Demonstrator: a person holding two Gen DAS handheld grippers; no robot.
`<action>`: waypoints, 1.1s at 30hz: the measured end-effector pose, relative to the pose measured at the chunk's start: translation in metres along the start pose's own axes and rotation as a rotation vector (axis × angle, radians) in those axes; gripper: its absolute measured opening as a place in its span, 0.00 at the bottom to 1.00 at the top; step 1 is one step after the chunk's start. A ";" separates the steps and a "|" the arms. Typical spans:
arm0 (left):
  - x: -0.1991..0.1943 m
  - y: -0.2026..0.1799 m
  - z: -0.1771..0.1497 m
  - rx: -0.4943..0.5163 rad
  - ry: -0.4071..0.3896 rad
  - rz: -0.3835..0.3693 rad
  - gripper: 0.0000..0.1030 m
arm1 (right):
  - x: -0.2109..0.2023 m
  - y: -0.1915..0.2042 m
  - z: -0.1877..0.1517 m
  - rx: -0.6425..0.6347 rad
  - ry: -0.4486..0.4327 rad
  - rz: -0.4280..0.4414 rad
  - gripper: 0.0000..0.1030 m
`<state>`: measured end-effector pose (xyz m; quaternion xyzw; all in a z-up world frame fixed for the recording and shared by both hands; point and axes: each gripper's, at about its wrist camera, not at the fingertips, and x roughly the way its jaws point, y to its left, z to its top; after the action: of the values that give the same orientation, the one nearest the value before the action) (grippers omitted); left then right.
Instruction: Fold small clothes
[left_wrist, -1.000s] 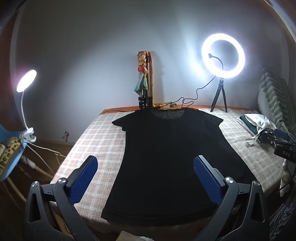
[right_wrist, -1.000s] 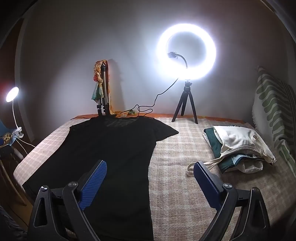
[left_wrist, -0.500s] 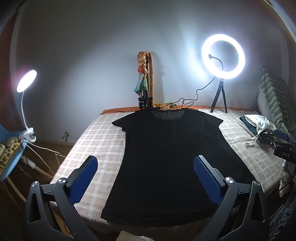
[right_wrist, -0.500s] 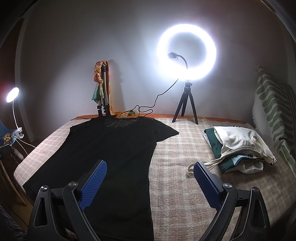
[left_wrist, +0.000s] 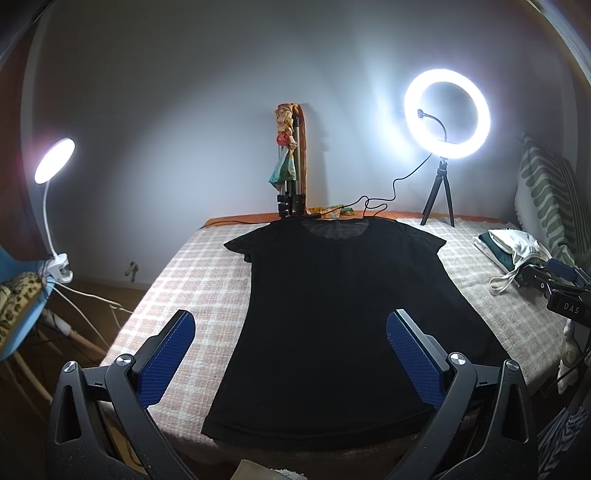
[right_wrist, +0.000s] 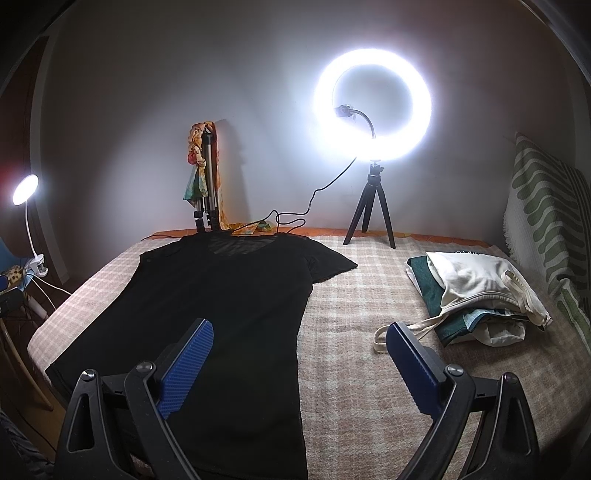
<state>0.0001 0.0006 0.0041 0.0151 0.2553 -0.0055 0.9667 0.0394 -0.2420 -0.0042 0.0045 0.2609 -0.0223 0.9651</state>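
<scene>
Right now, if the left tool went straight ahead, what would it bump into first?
Most likely the black T-shirt lying flat on the bed. The open left tool points across it, though depth is hard to judge.

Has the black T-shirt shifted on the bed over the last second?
No. In the left wrist view the black T-shirt lies flat with its collar at the same spot below the folded tripod and its hem at the same checks of the checked blanket.

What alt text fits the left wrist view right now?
A black T-shirt lies flat, neckline away, on a checked bed cover, framed by the open left gripper. A lit ring light stands behind; folded clothes sit right.
</scene>
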 end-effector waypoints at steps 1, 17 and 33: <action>0.000 0.000 0.000 0.001 0.000 0.000 1.00 | 0.000 0.000 0.000 0.000 0.000 0.000 0.94; 0.000 0.000 -0.001 0.001 0.002 0.000 1.00 | 0.000 0.001 0.001 0.001 -0.001 0.000 0.94; 0.003 0.002 -0.003 0.002 0.013 -0.002 1.00 | 0.000 0.000 0.002 0.001 -0.002 -0.001 0.94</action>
<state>0.0013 0.0030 -0.0001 0.0157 0.2614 -0.0066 0.9651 0.0406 -0.2418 -0.0029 0.0046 0.2597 -0.0227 0.9654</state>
